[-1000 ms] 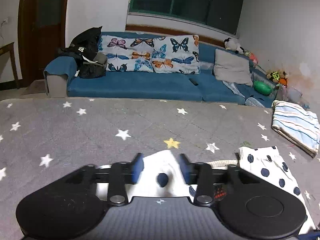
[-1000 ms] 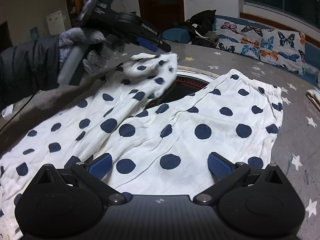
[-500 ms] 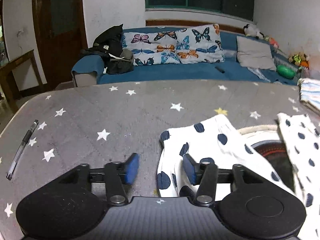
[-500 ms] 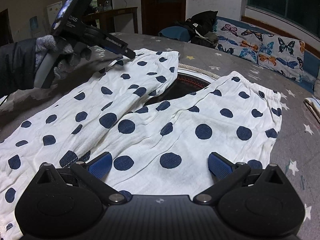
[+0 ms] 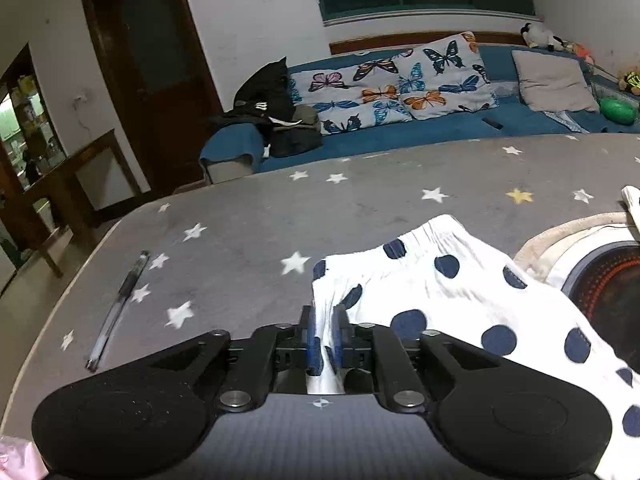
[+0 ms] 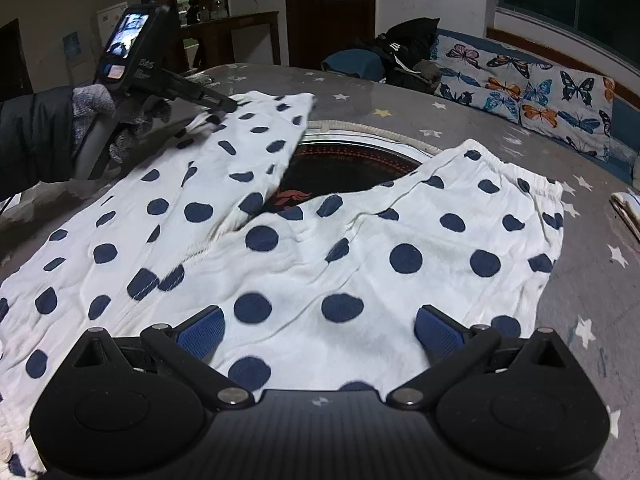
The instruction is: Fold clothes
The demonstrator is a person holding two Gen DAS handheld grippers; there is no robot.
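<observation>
Your white polka-dot trousers (image 6: 360,264), navy spots, spread flat on the table, legs splayed apart, creased, one hem edge pinched.

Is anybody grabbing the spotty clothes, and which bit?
The left gripper pinches the white, navy-dotted cotton garment at the outer edge of one leg, near its hem. The right gripper is open, holding nothing.

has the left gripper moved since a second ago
Yes. The left gripper dropped from above the ring to the near trouser leg, gripping its edge.
</observation>
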